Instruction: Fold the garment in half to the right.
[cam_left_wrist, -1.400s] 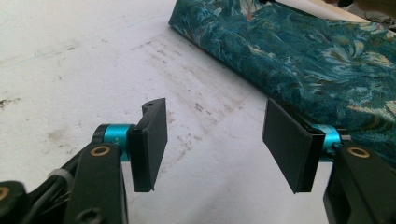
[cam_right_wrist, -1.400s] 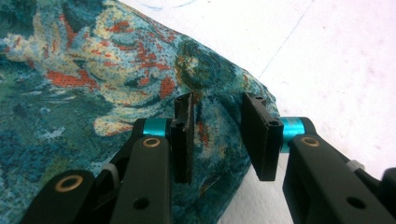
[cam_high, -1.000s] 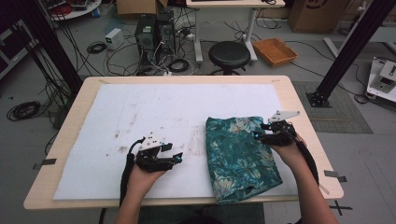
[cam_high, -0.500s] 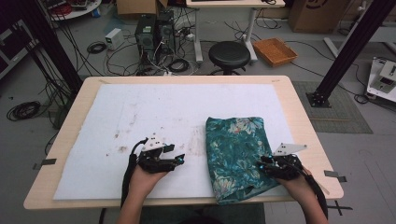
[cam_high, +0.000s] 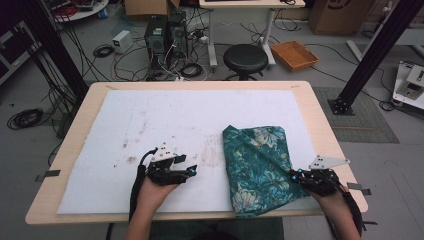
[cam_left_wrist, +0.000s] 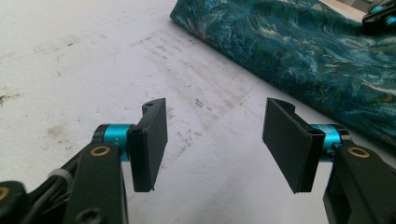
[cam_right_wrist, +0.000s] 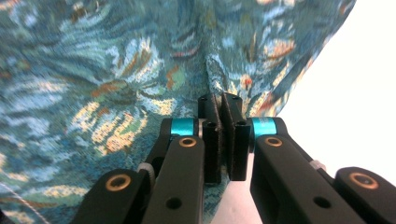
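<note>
Landmark: white mat covering the tabletop.

Near edge of mat, right side: right gripper clenched on the right-hand hem of the teal floral cloth. In the right gripper view the jaws are pressed together with a pucker of the weave caught between them.

Near edge of mat, left of centre: left gripper resting low on bare mat, jaws spread wide with nothing between them, pointed toward the cloth; its nearest edge lies just beyond the jaws, not touching.

Cloth position: folded, on the right half of the mat, its near end overhanging the mat's front edge.

Handling judgement: light, limp woven fabric; it will drape and slide, not hold shape. Probably not slippery against the felt-like mat. Best gripped at a hem or corner, through all layers, both grippers well apart to keep it taut.

Beyond the mat: black stool on the floor.
</note>
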